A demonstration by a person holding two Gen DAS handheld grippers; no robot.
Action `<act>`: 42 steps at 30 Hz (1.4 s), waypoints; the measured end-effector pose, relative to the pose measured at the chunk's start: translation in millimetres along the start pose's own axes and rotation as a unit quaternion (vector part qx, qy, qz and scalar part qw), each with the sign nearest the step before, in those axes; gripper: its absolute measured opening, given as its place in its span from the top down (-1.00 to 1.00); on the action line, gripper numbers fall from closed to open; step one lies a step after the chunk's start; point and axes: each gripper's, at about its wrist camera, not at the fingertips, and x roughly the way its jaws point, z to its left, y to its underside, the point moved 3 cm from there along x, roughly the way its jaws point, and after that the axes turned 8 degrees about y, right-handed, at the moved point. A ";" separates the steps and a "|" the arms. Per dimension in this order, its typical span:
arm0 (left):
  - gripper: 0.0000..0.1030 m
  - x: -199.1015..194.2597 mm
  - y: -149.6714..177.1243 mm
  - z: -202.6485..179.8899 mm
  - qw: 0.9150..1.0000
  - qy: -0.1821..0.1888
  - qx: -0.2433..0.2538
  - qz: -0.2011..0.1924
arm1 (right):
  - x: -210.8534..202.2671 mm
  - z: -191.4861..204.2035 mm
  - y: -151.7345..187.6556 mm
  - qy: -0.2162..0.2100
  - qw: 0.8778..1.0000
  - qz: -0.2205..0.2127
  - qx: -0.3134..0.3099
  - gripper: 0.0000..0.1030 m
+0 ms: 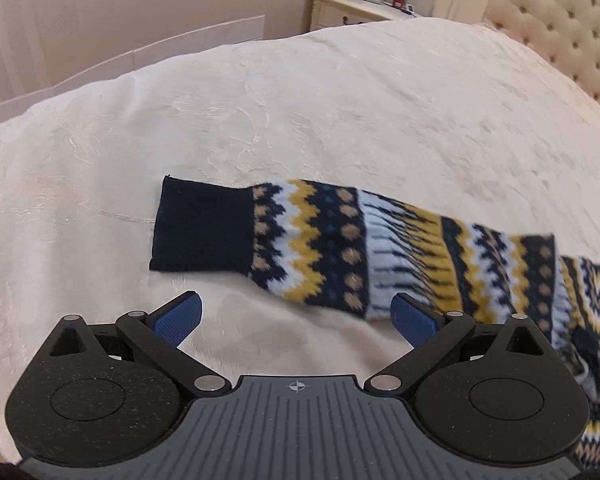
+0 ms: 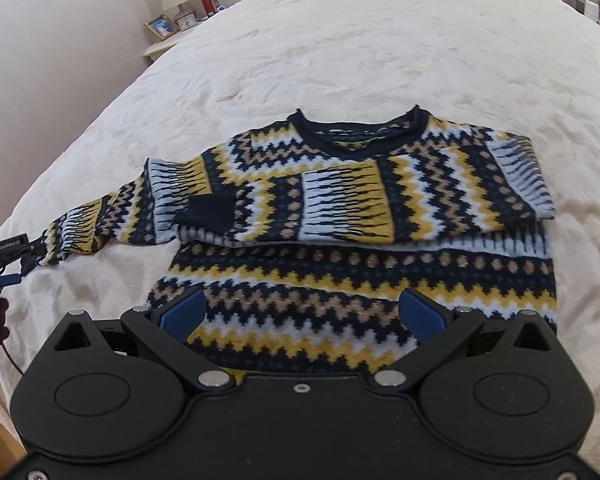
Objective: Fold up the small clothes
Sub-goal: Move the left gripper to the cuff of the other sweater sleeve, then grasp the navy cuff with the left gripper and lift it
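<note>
A navy, yellow, tan and white patterned sweater (image 2: 360, 216) lies flat on the cream bedspread (image 2: 340, 48), neck away from me. Its right sleeve is folded across the chest, with the navy cuff (image 2: 208, 210) near the middle. Its left sleeve (image 1: 340, 240) stretches out to the side, ending in a navy cuff (image 1: 204, 226). My left gripper (image 1: 296, 316) is open and empty, just in front of that sleeve. It also shows at the left edge of the right wrist view (image 2: 8, 276). My right gripper (image 2: 302, 312) is open and empty over the sweater's hem.
A tufted headboard (image 1: 560, 32) stands at the bed's far end. A nightstand (image 1: 348, 8) holds a photo frame, a clock, a lamp and a red bottle. A wall runs along the bed's left side.
</note>
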 end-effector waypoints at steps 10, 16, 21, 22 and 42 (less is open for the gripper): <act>-0.99 35.4 -6.4 23.6 0.998 0.000 -0.062 0.018 | 8.1 17.8 -0.7 0.002 1.000 0.018 -0.012 -0.99; -0.99 53.5 -9.1 23.8 0.998 -0.004 -0.049 0.040 | 17.9 22.2 0.5 0.005 0.999 0.034 -0.015 -0.99; -0.99 60.5 -7.9 22.0 0.998 -0.012 -0.054 0.035 | 28.1 30.6 -0.4 -0.001 0.999 0.046 -0.028 -0.99; -0.99 61.2 -7.6 20.8 0.998 -0.017 -0.054 0.036 | 30.4 32.4 -0.4 -0.002 0.998 0.049 -0.032 -0.99; 0.89 -40.7 -52.3 -53.6 0.991 0.088 -0.002 -0.105 | 33.8 19.1 2.5 -0.031 0.998 0.047 -0.025 -0.99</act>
